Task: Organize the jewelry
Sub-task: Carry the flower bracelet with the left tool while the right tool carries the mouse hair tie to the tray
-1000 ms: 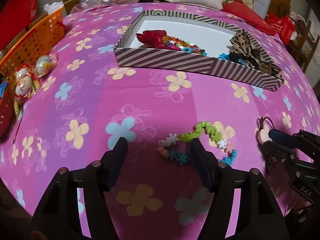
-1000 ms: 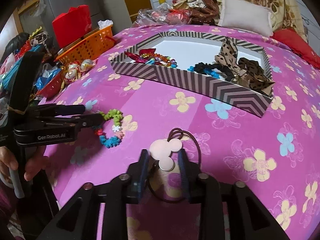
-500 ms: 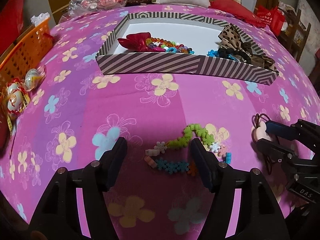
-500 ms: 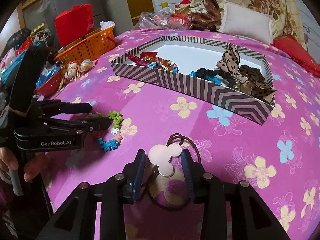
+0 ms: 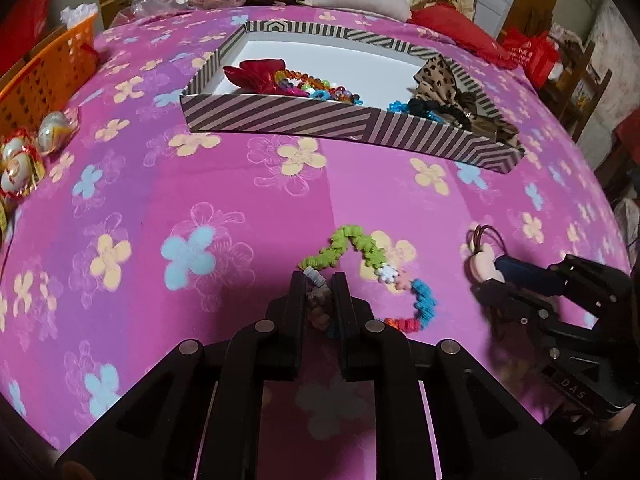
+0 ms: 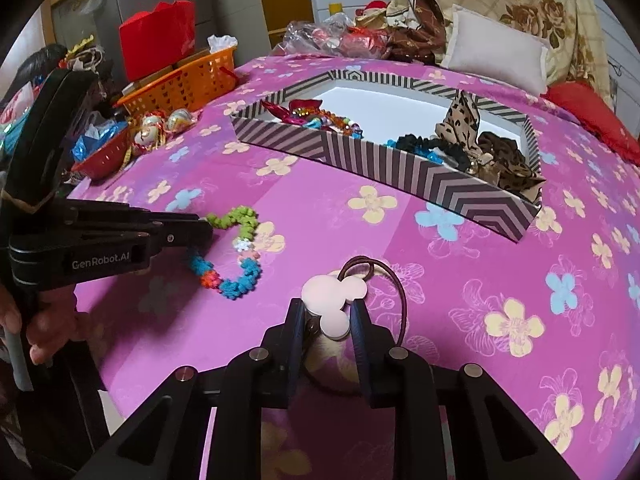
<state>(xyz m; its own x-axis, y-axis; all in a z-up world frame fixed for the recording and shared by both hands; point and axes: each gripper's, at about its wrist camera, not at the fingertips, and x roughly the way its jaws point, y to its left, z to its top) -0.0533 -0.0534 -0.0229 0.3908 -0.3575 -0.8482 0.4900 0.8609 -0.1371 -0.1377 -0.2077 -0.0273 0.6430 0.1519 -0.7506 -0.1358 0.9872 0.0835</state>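
A colourful beaded bracelet lies on the pink flowered cloth; it also shows in the right wrist view. My left gripper is shut on the bracelet's near end, low on the cloth. A hair tie with a pale mouse-shaped charm lies in front of me. My right gripper is shut on the charm, its brown elastic loop trailing to the right. The striped tray with beads, a red bow and leopard scrunchies sits further back, also seen in the right wrist view.
An orange basket and a red bowl with wrapped eggs stand at the left. A cream pillow and a red cushion lie behind the tray. The cloth drops off at the near edge.
My left gripper has closed from wide open onto the bracelet's near end. My right gripper has tightened a little on the mouse charm.
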